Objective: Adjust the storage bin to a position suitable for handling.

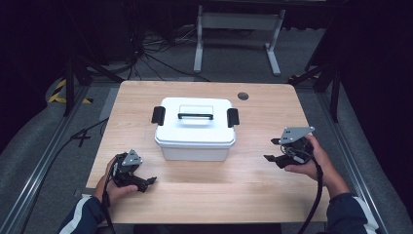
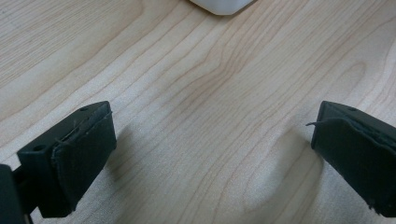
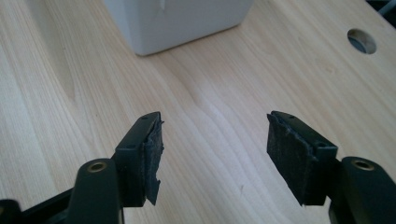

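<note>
Step in hand: looks like the approach, with both grippers low on the table (image 1: 253,187) and nothing picked up yet.
Box: the white storage box (image 1: 195,127) sits mid-table, lid on, black handle (image 1: 195,116) lying flat, a black latch (image 1: 158,115) at each end.
Left gripper (image 1: 151,181): jaws spread wide, empty, resting near the front-left edge, well apart from the box.
Right gripper (image 1: 272,149): jaws parted too, nothing between them, out to the box's right (its own view catches the box corner ahead).
Next move: likely a reach in toward the side latches, one gripper per end, each squared to its clip.
Room: bare wood all round the box; the cable hole (image 1: 243,96) sits behind it, clear of either path.
Edges: the left hand is close to the table's front rim.
</note>
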Available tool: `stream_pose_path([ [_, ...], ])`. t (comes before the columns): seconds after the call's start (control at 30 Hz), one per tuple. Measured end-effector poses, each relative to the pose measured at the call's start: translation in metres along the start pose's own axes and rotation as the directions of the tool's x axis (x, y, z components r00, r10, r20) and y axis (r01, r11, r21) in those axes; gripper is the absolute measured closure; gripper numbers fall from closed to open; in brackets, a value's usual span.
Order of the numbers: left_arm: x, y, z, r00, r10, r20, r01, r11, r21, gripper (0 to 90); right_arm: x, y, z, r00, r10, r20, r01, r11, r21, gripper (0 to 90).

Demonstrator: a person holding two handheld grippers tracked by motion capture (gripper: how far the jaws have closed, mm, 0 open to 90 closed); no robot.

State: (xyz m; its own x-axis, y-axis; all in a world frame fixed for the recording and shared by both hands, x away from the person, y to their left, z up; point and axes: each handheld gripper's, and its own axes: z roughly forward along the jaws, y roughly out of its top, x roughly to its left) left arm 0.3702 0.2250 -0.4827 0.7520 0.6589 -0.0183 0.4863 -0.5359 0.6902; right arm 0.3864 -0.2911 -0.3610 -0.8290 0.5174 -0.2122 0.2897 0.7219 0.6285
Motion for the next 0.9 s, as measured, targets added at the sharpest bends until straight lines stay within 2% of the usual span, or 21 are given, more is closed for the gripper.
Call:
stream_pose_path([
  [0.17,0.0,0.0,0.0,1.0,0.001,-0.001,-0.001,1.0,0.0,0.4,-0.002,0.021,-0.005,0.9988,-0.048,0.008,0.048,0.999,-0.011,37.5],
  [0.3,0.0,0.0,0.0,1.0,0.004,-0.001,-0.004,1.0,0.001,0.4,-0.003,0.048,-0.008,0.9951,-0.098,0.014,0.098,0.995,-0.017,40.0],
  [0.33,0.0,0.0,0.0,1.0,0.004,-0.001,-0.004,1.0,0.001,0.4,-0.003,0.048,-0.008,0.9951,-0.098,0.014,0.098,0.995,-0.017,40.0],
  [0.47,0.0,0.0,0.0,1.0,0.003,0.0,-0.003,1.0,0.0,0.4,-0.004,0.077,-0.009,0.9879,-0.154,0.017,0.154,0.988,-0.013,40.9],
  [0.8,0.0,0.0,0.0,1.0,-0.001,-0.003,0.001,1.0,0.0,0.6,-0.002,0.126,-0.009,0.978,-0.208,0.01,0.209,0.978,-0.017,41.7],
  [0.9,0.0,0.0,0.0,1.0,0.002,-0.004,-0.002,1.0,0.0,0.6,0.0,0.142,-0.005,0.9713,-0.238,0.003,0.238,0.971,-0.001,42.6],
])
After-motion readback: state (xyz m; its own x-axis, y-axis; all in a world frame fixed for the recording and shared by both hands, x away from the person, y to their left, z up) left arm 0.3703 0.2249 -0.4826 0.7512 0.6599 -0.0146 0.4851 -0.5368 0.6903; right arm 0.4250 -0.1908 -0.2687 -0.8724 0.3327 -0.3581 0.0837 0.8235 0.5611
